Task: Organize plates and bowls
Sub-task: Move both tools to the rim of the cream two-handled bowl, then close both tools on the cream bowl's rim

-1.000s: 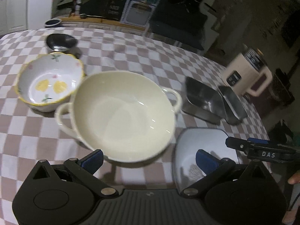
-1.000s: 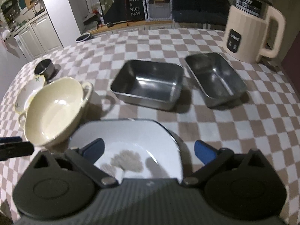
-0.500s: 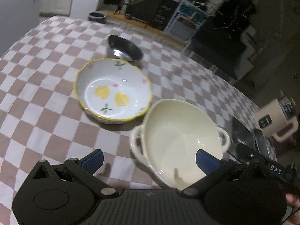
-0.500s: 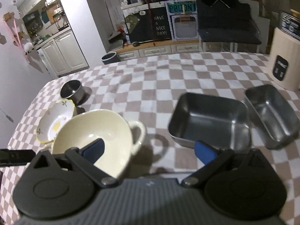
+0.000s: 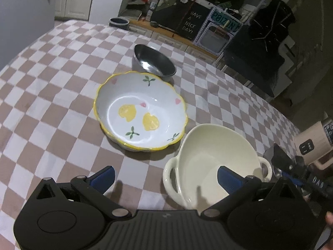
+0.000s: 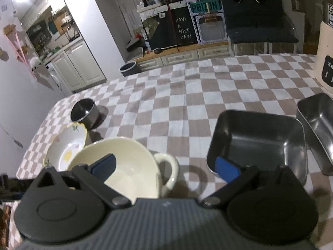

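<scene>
A cream two-handled bowl (image 5: 212,156) sits on the checkered table, next to a white bowl with yellow lemons (image 5: 139,112) and a small steel bowl (image 5: 154,60) beyond it. My left gripper (image 5: 164,175) is open and empty, its right finger over the cream bowl. In the right wrist view the cream bowl (image 6: 129,166), lemon bowl (image 6: 66,148) and small steel bowl (image 6: 84,112) lie at left. My right gripper (image 6: 165,166) is open and empty, above the table between the cream bowl and a square steel tray (image 6: 258,143).
A second steel tray (image 6: 318,129) stands at the right, with a cream kettle (image 6: 325,58) behind it; the kettle also shows in the left wrist view (image 5: 314,143). The table's far edge meets a kitchen with cabinets and a dark bin (image 6: 130,67) on the floor.
Both grippers have swung left and tilted up. The grey plate that was under the right gripper is out of view. The lemon bowl now sits mid-frame in the left wrist view.
</scene>
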Action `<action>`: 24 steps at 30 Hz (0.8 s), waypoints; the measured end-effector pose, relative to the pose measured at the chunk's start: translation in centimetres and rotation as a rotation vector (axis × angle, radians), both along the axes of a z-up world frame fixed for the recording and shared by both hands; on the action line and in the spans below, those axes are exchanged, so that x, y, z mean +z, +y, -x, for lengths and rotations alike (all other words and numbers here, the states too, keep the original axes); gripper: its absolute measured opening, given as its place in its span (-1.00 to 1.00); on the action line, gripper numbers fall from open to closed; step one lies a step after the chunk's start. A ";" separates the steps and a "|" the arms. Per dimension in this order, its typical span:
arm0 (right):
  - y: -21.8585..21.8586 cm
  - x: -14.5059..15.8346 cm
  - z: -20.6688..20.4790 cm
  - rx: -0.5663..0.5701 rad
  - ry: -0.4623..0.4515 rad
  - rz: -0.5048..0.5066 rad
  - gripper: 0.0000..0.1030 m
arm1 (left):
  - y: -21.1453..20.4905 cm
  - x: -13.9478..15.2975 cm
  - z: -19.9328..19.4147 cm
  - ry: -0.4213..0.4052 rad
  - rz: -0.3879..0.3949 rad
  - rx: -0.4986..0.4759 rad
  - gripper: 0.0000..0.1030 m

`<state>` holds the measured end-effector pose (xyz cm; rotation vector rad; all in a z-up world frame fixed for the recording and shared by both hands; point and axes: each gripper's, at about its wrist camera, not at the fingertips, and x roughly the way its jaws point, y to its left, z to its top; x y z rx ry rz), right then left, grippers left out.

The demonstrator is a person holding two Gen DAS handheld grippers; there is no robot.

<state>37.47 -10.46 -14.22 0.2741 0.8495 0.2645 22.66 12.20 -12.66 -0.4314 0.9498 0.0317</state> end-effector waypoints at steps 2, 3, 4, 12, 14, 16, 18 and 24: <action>-0.1 0.0 -0.4 -0.003 0.014 -0.025 0.99 | -0.2 0.2 0.0 -0.029 -0.007 -0.004 1.00; -0.1 0.0 -0.6 -0.010 0.021 -0.029 0.99 | -0.3 0.3 0.1 -0.045 -0.004 -0.001 1.00; 0.0 0.0 -0.8 -0.009 0.013 -0.030 0.99 | -0.4 0.4 0.1 -0.061 0.002 -0.001 1.00; -0.6 -0.6 -2.1 -0.016 0.093 -0.188 0.82 | -0.6 0.4 -0.1 -0.068 0.053 -0.036 1.00; -0.8 -1.1 -2.6 -0.028 0.124 -0.193 0.47 | -0.2 0.0 -0.1 -0.057 0.095 -0.047 0.95; -0.7 -1.7 -2.9 -0.027 0.165 -0.164 0.23 | 0.1 -0.4 -0.3 -0.030 0.124 -0.051 0.72; -0.4 -2.2 -3.1 0.003 0.183 -0.140 0.07 | 0.3 -0.8 -0.6 0.003 0.134 -0.057 0.52; 0.1 -2.3 -2.7 0.032 0.190 -0.054 -0.35 | -0.1 -1.2 -1.3 0.044 0.133 -0.086 -0.02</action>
